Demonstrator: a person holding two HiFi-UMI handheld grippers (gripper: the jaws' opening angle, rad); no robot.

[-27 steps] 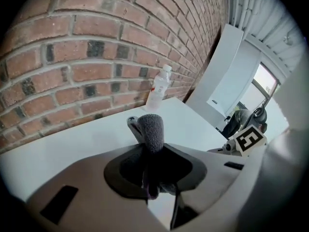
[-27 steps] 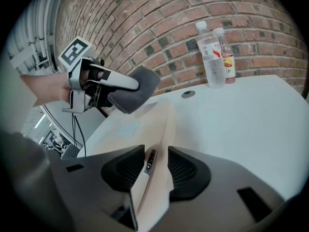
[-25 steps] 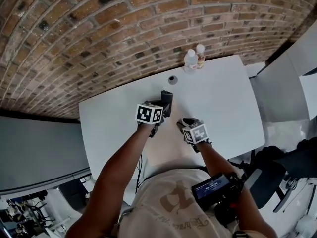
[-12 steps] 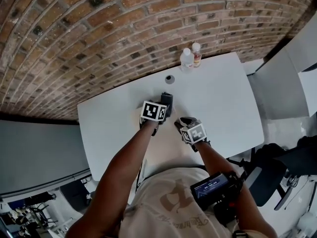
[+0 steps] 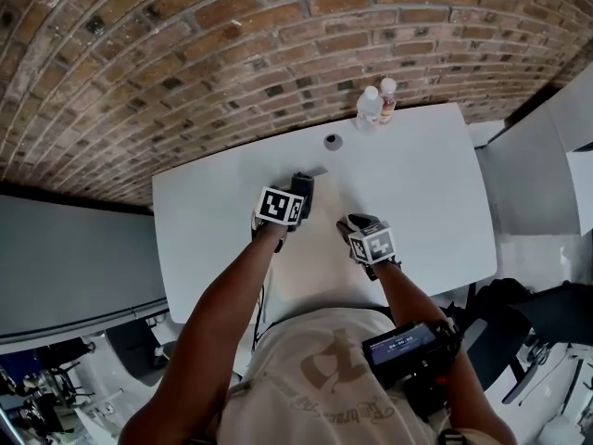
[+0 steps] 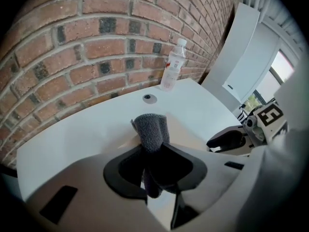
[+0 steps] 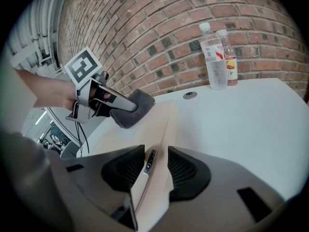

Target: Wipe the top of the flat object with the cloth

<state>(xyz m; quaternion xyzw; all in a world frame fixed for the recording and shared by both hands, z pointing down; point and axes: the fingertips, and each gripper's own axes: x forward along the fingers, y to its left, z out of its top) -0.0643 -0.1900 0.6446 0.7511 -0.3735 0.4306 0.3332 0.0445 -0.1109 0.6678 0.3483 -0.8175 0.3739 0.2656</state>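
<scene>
On the white table [image 5: 417, 174], seen from the head. Left forearm stretched long toward 12 o'clock, left gripper [image 6: 153, 153] with jaws closed tight on a grey cloth [image 6: 150, 127], fuzzy and folded, its tip over the far left part of the flat object [image 7: 161, 124]. Right forearm bent and nearer the body, right gripper [image 7: 155, 161] at 4 o'clock of the left one, jaws clamped narrow on the near edge of the flat object. Thin, pale beige, matt, at the table's middle. At 1 o'clock, a clear bottle [image 7: 213, 57] by the brick wall [image 5: 232, 72].
</scene>
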